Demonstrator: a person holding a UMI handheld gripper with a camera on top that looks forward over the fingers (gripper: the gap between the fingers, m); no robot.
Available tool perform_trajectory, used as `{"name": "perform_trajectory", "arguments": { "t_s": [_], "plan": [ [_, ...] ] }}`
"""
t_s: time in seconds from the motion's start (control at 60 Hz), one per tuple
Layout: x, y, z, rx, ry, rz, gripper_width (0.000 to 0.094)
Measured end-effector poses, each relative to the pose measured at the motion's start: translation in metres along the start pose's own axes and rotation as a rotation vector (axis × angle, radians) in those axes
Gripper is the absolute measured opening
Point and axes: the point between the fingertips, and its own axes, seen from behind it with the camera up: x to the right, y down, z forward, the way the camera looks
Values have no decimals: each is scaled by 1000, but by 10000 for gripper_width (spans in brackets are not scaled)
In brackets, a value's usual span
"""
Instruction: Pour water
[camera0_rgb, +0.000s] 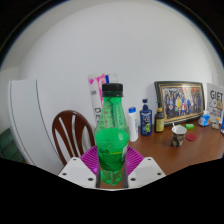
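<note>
A green plastic bottle (112, 135) with a black cap stands upright between my fingers, lifted above the table. My gripper (112, 165) is shut on the bottle, its magenta pads (90, 160) pressed against both sides of the lower body. A dark cup (179, 135) sits on the wooden table (195, 150) off to the right, beyond the fingers.
On the table stand a white bottle (132, 124), a blue bottle (146, 118), a framed picture (180, 98) and small boxes (215, 105). A wooden chair (70, 132) is at the left, with a white wall behind.
</note>
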Motion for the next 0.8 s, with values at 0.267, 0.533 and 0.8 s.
{"name": "perform_trajectory", "arguments": {
  "t_s": [0.267,0.533,0.8],
  "plan": [
    [84,-128,53,122,-113,434,305],
    [181,-140,136,57,-230,1361,304],
    [211,-106,173,-21,-301,1921,305]
  ]
}}
